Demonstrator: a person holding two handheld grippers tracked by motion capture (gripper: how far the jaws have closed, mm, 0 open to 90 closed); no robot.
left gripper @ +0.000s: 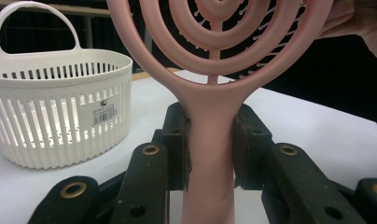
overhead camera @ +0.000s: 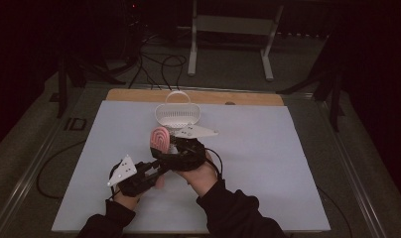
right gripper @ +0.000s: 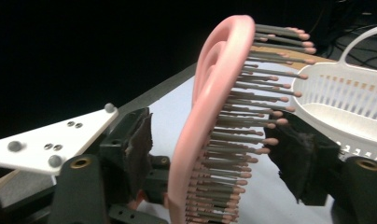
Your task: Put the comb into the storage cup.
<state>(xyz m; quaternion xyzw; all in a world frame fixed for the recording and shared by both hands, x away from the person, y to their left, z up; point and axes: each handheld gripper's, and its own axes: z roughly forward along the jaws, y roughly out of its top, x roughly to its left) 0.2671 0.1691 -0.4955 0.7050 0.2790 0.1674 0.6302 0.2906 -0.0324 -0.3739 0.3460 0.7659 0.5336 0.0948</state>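
Hairbrush (left gripper: 210, 140), pink plastic with a ringed, open-backed oval head and grey pink-tipped bristles, stands nearly upright above the white-covered tabletop (overhead camera: 258, 163), near the middle and a little toward the person's side. The left gripper (left gripper: 210, 144) has its jaws clenched on the brush's handle just below the head; in the left gripper view both dark pads press against the handle's two sides. In the high view this left gripper (overhead camera: 154, 171) sits low and left of centre, held by the person's left hand (overhead camera: 126, 197) with a dark sleeve behind it.

The right gripper (right gripper: 214, 144) straddles the brush's head: in the right gripper view one jaw stands off the smooth back with a visible gap, and the other jaw lies just beside the bristle tips, so the jaws are released, spread around the head and not pinching it. In the high view the right gripper (overhead camera: 173, 146) is held by the right hand (overhead camera: 201, 173), close beside the left one, with its grey three-cornered plate pointing right.

A white slotted plastic basket (overhead camera: 177, 114) with an arched handle rests on the tabletop just beyond the brush, near the far edge. A strip of bare wood shows along that far edge.
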